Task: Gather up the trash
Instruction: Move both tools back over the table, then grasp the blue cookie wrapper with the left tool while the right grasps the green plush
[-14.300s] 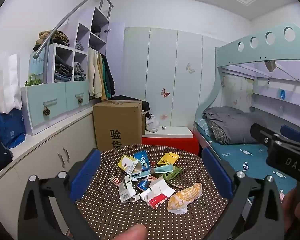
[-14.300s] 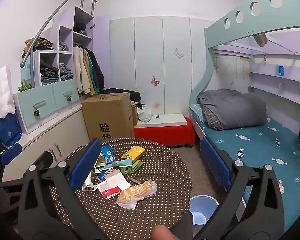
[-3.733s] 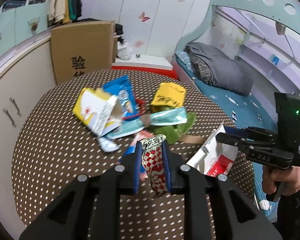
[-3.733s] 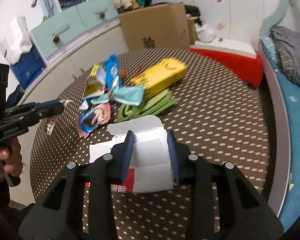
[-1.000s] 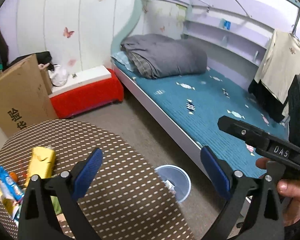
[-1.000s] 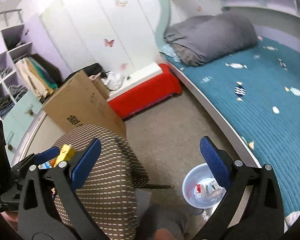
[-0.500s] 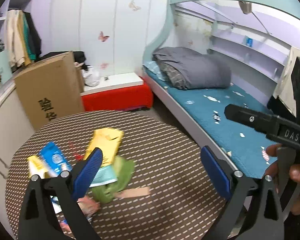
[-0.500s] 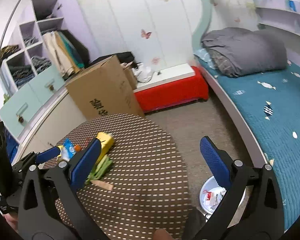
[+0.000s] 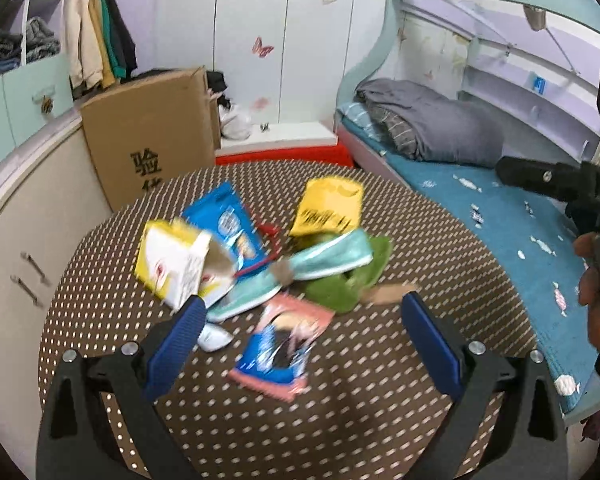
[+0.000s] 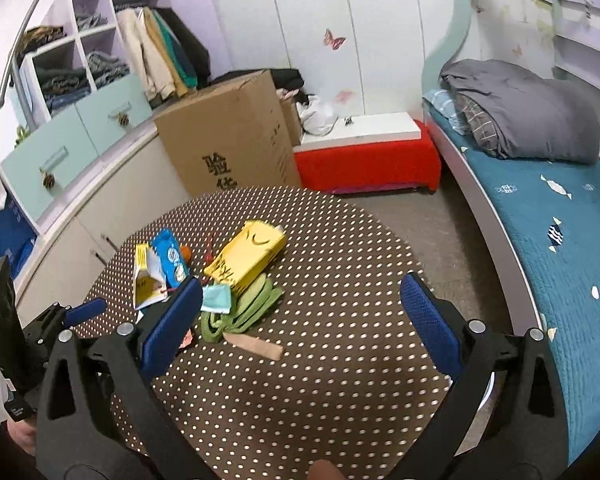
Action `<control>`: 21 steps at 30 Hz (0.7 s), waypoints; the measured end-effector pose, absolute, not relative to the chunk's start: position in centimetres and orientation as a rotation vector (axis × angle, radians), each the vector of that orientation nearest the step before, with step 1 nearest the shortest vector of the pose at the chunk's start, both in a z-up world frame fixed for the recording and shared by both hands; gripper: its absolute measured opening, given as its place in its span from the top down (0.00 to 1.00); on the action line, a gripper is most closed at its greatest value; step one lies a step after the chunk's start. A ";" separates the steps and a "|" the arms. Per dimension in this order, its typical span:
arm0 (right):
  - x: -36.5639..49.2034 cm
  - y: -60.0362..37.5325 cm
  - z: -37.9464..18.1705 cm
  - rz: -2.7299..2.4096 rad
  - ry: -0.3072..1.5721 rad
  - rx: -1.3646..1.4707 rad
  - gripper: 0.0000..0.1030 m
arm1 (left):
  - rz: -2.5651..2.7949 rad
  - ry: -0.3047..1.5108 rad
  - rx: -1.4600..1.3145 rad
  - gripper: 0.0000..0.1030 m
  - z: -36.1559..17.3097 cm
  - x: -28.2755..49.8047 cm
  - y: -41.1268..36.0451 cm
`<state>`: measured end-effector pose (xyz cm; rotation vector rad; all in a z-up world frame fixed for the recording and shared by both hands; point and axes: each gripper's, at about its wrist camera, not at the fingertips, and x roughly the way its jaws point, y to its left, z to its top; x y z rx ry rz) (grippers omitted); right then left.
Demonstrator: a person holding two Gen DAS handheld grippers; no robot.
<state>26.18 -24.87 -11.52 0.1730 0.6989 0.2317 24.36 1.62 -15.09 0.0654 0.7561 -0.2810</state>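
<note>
Litter lies on the round brown dotted table (image 9: 440, 240): a yellow-white carton (image 9: 176, 264), a blue packet (image 9: 228, 224), a yellow packet (image 9: 328, 206), a teal wrapper (image 9: 332, 256), a green wrapper (image 9: 352, 280), a brown strip (image 9: 388, 294) and a pink-blue wrapper (image 9: 280, 348). My left gripper (image 9: 302, 304) hangs open and empty just above the pink-blue wrapper. My right gripper (image 10: 300, 286) is open and empty over the table (image 10: 340, 380), with the green wrapper (image 10: 240, 312), brown strip (image 10: 254, 345) and yellow packet (image 10: 248, 256) ahead on its left side.
A cardboard box (image 9: 148, 136) and pale cabinets (image 9: 16, 216) stand behind and left of the table. A red bench (image 10: 364, 160) and a bed with a teal cover (image 10: 560, 220) are at the right. The hand (image 9: 592, 288) holding the right gripper shows at the right edge.
Both grippers earlier held a wrapper and a white box and now are open and empty. Both views have swung from the floor bin back to the table and closed in on the litter.
</note>
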 end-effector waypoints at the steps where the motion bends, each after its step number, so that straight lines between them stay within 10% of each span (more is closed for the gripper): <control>1: 26.3 -24.5 -11.8 0.234 0.710 0.170 0.06 | -0.285 0.762 0.069 0.07 -15.5 24.5 1.9; 9: 27.1 -22.8 -15.2 0.247 0.820 0.149 0.06 | -0.340 0.843 0.135 0.09 -19.3 26.0 1.1; 17: 28.0 -19.9 -18.0 0.317 0.881 0.112 0.06 | -0.323 0.899 0.158 0.61 -21.4 26.8 0.6; 21: 29.4 -16.7 -19.4 0.373 0.897 0.095 0.06 | -0.331 0.908 0.088 0.63 -21.4 26.4 1.2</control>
